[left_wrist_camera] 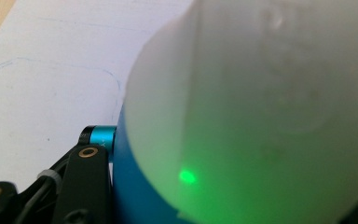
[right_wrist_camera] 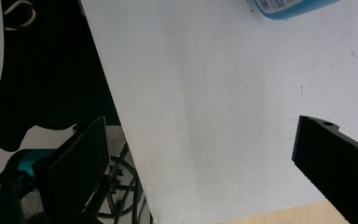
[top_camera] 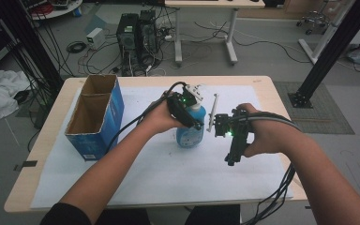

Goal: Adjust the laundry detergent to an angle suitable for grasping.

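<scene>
Blue plastic shows through the bottle (top_camera: 191, 131), which stands upright near the middle of the white sheet (top_camera: 168, 173) that covers the wooden table (top_camera: 262, 84). The left gripper (top_camera: 187, 115) is clamped on the bottle's upper body from about nine o'clock, and its jaws are as tight as the bottle allows. In the left gripper view the bottle (left_wrist_camera: 261, 116) is pressed right against the camera, a pale label over blue, with a green light spot on it and one black jaw touching its lower left side. The right gripper (top_camera: 233, 150) hangs at about three o'clock from the bottle, just beside it and apart from it, pointing down toward the sheet. In the right gripper view its two black jaws stand wide apart with only the white sheet (right_wrist_camera: 223, 116) between them, and the bottle's blue base (right_wrist_camera: 289, 7) peeks in at twelve o'clock. A blue cardboard box (top_camera: 96, 117), open at the top, stands at nine o'clock from the bottle, well apart from it, at the sheet's left edge.
</scene>
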Tool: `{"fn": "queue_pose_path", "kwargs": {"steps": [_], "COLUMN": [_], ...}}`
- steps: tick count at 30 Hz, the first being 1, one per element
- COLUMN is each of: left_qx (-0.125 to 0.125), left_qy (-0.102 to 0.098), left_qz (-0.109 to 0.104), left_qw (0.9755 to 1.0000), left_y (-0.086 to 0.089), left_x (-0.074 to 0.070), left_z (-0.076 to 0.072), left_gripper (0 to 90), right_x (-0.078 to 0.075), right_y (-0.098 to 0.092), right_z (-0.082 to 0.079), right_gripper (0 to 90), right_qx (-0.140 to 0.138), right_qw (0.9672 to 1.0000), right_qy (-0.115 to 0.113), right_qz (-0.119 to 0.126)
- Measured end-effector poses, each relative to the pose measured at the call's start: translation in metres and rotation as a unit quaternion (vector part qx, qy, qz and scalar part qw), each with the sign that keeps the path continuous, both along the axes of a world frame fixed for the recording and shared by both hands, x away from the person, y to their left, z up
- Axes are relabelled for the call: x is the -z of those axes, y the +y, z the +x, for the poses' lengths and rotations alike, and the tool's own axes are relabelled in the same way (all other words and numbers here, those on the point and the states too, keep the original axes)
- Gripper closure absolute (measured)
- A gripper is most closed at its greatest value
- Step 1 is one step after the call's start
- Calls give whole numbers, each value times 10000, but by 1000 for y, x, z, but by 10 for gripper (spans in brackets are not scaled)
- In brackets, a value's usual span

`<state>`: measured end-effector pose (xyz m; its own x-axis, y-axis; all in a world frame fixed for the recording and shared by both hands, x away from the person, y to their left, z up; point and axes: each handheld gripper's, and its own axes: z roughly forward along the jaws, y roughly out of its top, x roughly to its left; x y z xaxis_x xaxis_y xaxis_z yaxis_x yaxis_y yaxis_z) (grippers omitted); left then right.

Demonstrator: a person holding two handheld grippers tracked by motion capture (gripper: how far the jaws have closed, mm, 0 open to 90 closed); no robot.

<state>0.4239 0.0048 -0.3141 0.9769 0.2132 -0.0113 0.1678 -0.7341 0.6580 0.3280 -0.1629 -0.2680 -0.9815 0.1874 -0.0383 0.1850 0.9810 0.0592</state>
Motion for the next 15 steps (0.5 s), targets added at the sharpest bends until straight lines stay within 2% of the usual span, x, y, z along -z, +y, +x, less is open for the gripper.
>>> {"fn": "queue_pose_path", "kwargs": {"steps": [9,10,15], "left_qx": [117,228,316], "left_qy": [84,100,59], "left_qz": [-39,-88,-108], "left_qw": [9999,9997,9994], "left_y": [6,7,9], "left_x": [-8,-12,-15], "left_z": [-3,-6,-8], "left_gripper": [440,440,439], "right_x": [-1,-2,-3], "right_y": [1,1,1], "right_z": [-2,-2,-3], "right_gripper": [33,33,34], "right_qx": [4,-48,-26], "right_qw": [10000,10000,10000], "right_qy": [-6,-14,-22], "right_qz": [-22,-1,-5]}}
